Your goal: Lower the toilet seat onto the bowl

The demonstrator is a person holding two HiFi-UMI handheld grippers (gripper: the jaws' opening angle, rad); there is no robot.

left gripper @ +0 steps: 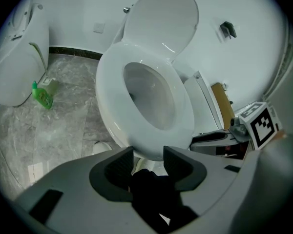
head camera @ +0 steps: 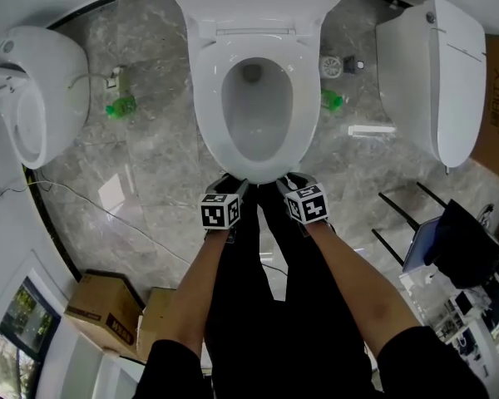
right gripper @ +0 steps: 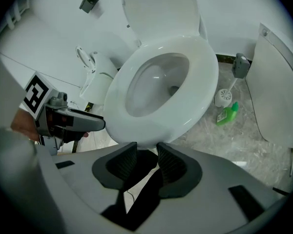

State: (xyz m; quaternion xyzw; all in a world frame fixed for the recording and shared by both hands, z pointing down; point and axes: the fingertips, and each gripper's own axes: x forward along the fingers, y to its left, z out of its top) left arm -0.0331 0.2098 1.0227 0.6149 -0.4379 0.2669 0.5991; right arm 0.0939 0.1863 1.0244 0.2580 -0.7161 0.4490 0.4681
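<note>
White plastic seat (head camera: 206, 110) looks to lie flat, or almost flat, on the bowl (head camera: 254, 131). No view shows clearly a gap between them, so I cannot say if it already rests there. The lid (left gripper: 161, 18) stands upright at the back of the bowl.

To do this step well, I think both grippers should bring the front of the seat down slowly and at the same height, so that it meets the bowl softly and does not drop or twist on its hinge. They should draw away toward the person only when the seat sits on the bowl all around. A fast release could let it bang.

The left gripper (left gripper: 148, 152) and the right gripper (right gripper: 146, 147) are side by side at the front of the bowl, the left one a little to the left of the front point and the right one a little to the right. Both have their jaws standing wide apart and clamp nothing. The front edge of the seat passes just beyond the jaw tips of each gripper and is broader than the gap between them. Whether the tips touch the edge, I cannot tell.
</note>
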